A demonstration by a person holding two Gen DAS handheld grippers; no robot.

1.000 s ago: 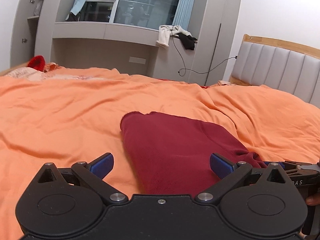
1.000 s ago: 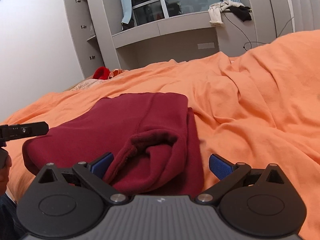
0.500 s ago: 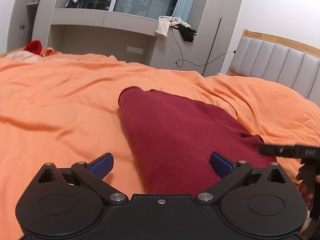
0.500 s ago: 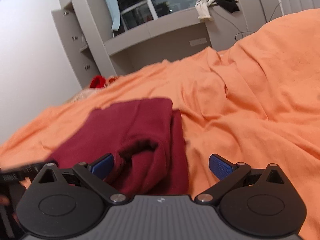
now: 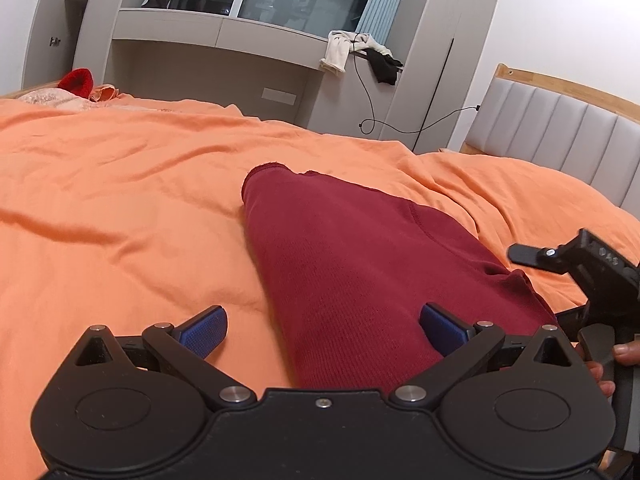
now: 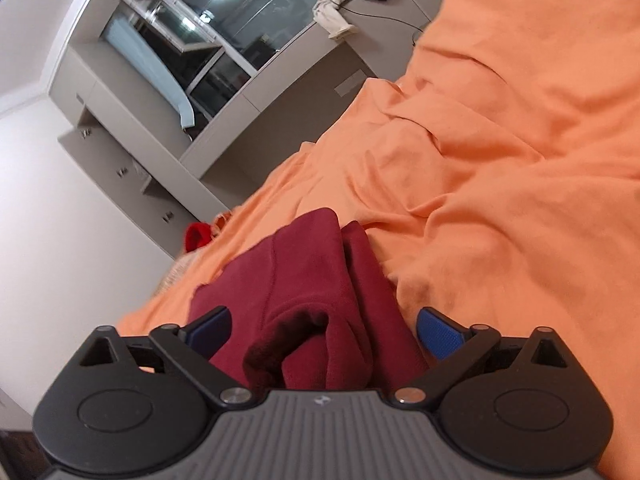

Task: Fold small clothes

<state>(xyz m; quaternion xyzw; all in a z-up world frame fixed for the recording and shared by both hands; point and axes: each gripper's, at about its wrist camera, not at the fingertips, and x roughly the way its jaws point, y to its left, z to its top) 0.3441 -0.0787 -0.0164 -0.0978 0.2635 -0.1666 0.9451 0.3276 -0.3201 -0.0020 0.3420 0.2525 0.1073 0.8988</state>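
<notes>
A dark red garment (image 5: 352, 264) lies folded lengthwise on the orange bedcover (image 5: 120, 208). My left gripper (image 5: 324, 328) is open over its near end, blue pads on either side, holding nothing. My right gripper (image 6: 324, 328) is open and empty, tilted, with the garment's layered near end (image 6: 308, 320) and a cuff opening between its fingers. The right gripper's body also shows in the left wrist view (image 5: 592, 280) at the garment's right edge, held by a hand.
A padded headboard (image 5: 560, 128) stands at the right. Grey cabinets and a window ledge (image 5: 224, 36) with draped clothes (image 5: 340, 50) and a cable are behind the bed. A small red item (image 5: 76, 80) and other clothes lie at the far left.
Both grippers stayed open. The right gripper rolled to a tilt and closed in on the garment's end. The left gripper's view shifted slightly, with the right gripper rising at its right side.
</notes>
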